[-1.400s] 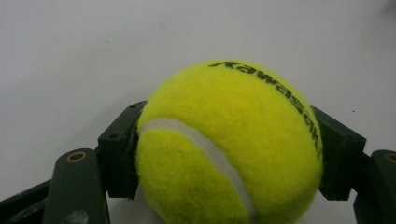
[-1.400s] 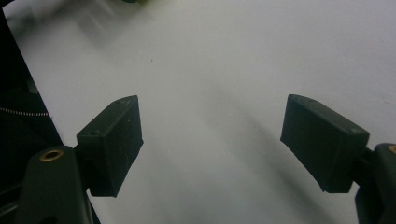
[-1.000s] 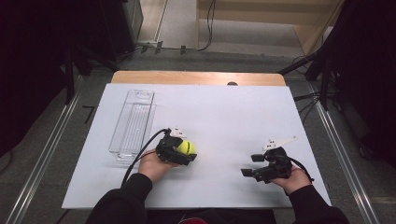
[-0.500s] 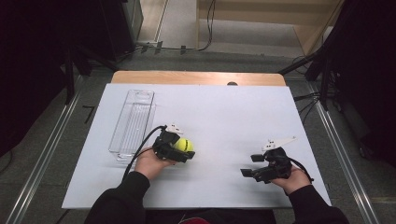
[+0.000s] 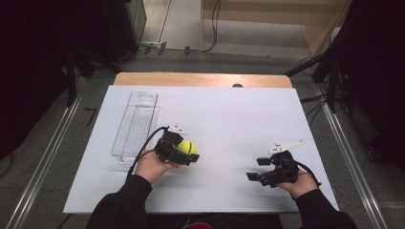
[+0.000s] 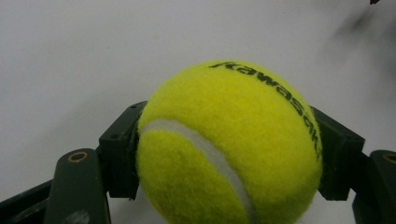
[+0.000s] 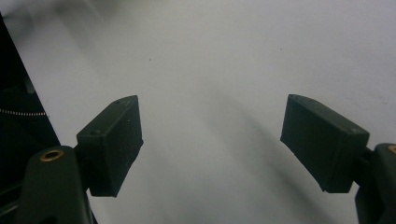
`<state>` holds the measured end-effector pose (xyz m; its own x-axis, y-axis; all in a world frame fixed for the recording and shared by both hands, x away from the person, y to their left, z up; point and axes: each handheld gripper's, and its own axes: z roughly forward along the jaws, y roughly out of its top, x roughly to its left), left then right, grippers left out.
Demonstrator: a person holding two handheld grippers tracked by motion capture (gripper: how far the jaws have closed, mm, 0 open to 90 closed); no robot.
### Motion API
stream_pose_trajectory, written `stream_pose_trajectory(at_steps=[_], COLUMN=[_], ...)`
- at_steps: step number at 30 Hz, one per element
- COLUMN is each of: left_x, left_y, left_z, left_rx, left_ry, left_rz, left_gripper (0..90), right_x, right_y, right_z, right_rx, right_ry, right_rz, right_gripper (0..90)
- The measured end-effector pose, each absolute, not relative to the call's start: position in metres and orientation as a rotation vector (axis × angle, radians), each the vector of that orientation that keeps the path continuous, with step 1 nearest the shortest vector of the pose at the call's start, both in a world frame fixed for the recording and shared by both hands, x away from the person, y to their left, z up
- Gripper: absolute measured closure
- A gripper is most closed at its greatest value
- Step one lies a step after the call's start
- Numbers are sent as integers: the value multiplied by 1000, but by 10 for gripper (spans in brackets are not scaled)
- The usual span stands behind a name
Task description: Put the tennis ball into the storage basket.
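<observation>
Little has shifted over the past second: the left gripper [image 5: 184, 151], clamped on a fuzzy yellow-green tennis ball [image 5: 186, 147], has edged slightly toward the far side and toward the clear plastic rectangular tray [image 5: 136, 125], while the right gripper [image 5: 256, 168] holds the same spot near the table's front right. Seen from the high view, the ball sits between the left gripper's black jaws above the white tabletop [image 5: 229, 114], just right of the tray's near end and apart from it; whether the ball touches the surface cannot be told. The left hand [image 5: 152, 166] wraps the gripper body from below, a black cable looping from it back toward the dark sleeve. In the left gripper view the tennis ball [image 6: 229, 144] is pinched on both sides by the black pads [image 6: 122, 154], its white seam curving across the front and black lettering running over the top right. The right hand [image 5: 298, 182] holds its gripper low over the bare white surface, well apart from ball and tray, with a grey three-cornered plate on top. In the right gripper view the two black pads [image 7: 112, 144] stand wide apart with nothing between them, the white tabletop [image 7: 215, 93] behind. The tray lies lengthwise at the table's left, empty.
</observation>
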<state>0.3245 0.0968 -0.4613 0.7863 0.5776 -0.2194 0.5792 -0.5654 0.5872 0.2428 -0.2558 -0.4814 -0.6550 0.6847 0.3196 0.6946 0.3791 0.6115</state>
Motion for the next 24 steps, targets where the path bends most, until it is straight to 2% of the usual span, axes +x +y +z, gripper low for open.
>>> stream_pose_trajectory(at_steps=[24], left_x=[316], left_y=[100], left_z=[-430], left_rx=[2321], left_ry=[818], left_rz=[-5], left_gripper=[266], right_x=[243], right_y=[-256], right_z=[-482], right_rx=[-1297], right_ry=[-2603], right_rz=[-1165], right_gripper=[185])
